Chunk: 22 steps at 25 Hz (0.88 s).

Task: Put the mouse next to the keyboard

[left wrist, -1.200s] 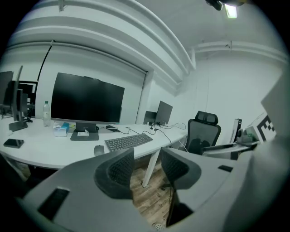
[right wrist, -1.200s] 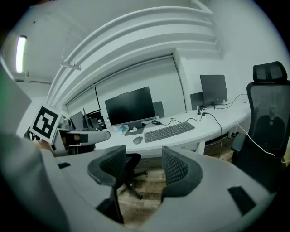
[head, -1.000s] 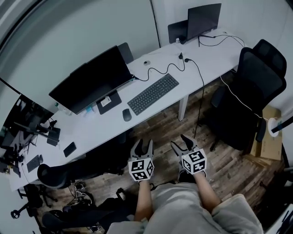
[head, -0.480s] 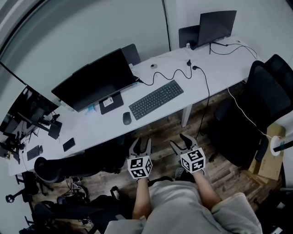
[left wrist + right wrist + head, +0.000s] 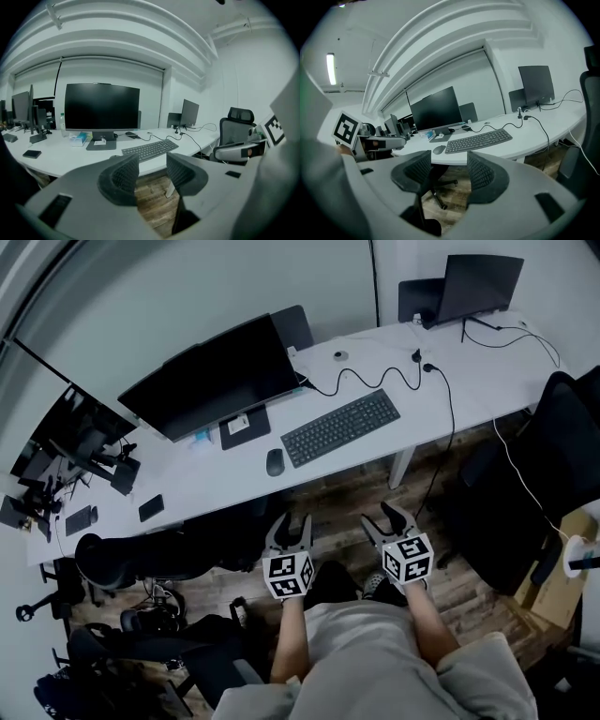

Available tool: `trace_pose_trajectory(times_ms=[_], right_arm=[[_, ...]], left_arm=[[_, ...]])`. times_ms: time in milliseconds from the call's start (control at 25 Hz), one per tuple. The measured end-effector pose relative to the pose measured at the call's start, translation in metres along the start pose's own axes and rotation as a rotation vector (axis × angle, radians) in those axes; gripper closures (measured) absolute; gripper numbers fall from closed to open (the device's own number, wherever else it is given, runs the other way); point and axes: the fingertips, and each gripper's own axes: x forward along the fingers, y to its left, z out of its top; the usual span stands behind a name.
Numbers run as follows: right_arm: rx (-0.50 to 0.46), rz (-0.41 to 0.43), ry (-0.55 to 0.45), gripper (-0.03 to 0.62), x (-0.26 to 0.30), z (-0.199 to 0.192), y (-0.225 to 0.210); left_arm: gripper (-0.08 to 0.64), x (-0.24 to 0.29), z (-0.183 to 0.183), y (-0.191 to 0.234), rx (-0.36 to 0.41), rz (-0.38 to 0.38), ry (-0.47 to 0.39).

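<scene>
Left gripper jaws wide, nothing between them. Right gripper same, empty. I hold both low over the wood floor, short of the white desk. Mouse sits on the desk straight ahead of my left gripper, near the keyboard, at its left end, not touching.

Left gripper view: mouse nearly hidden behind left tongs. Head view: chair cut by right edge.

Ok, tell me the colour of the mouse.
The mouse is dark grey, almost black; the head view shows it best.
</scene>
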Motion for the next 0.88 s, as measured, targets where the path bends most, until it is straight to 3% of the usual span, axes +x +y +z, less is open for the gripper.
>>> trace_pose_trajectory(times_ms=[520,880], right_arm=[[0.008,-0.02,0.124,0.349,0.089,-0.008,0.007],[0.008,0.001,0.218,0.351,0.22,-0.004,0.048]], left_arm=[[0.374,0.066,-0.02,0.074,-0.088,0.005,0.089],[0.374,0.123,-0.015,0.158,-0.11,-0.011,0.15]])
